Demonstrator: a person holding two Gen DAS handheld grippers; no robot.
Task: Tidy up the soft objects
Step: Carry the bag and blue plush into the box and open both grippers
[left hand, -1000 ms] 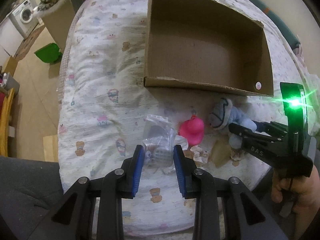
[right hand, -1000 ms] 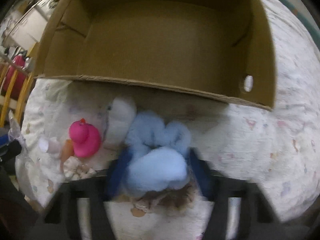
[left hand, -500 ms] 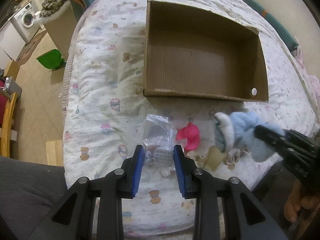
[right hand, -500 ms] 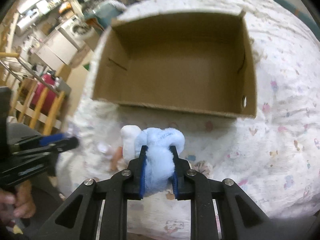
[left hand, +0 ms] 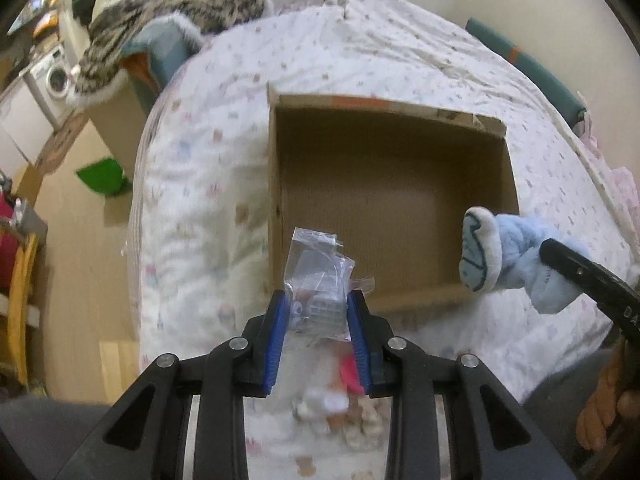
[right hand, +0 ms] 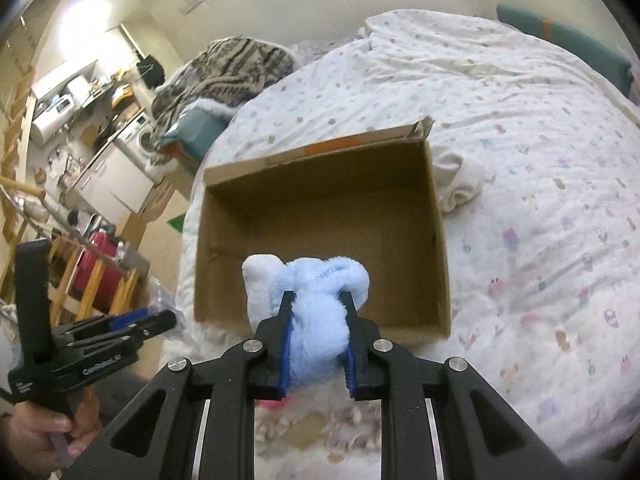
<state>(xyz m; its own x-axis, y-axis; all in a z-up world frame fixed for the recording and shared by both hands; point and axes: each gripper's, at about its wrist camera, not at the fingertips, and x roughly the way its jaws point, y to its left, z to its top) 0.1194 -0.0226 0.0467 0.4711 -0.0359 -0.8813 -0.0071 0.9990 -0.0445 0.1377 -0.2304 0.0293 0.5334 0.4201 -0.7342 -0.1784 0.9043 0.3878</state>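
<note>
My left gripper (left hand: 316, 304) is shut on a clear plastic bag (left hand: 320, 276) with small items inside, held in the air at the near edge of an open cardboard box (left hand: 400, 280). My right gripper (right hand: 316, 300) is shut on a light blue plush toy (right hand: 316, 296) with a white foot, held just above the box's near wall (right hand: 320, 320). The plush (left hand: 508, 256) and the right gripper's finger (left hand: 580, 272) show at the right of the left wrist view. The left gripper (right hand: 160, 320) shows at the left of the right wrist view. The box is empty inside.
The box lies on a bed (right hand: 540, 200) with a printed white sheet. A pink duck (left hand: 350, 372) and several small pale items (right hand: 340, 428) lie on the bed below the grippers. A striped blanket (left hand: 172, 16) and a washing machine (left hand: 52, 80) lie far left.
Both grippers have lifted off the bed and moved toward the box, the left carrying the plastic bag, the right carrying the blue plush. The pink duck stays on the bed.
</note>
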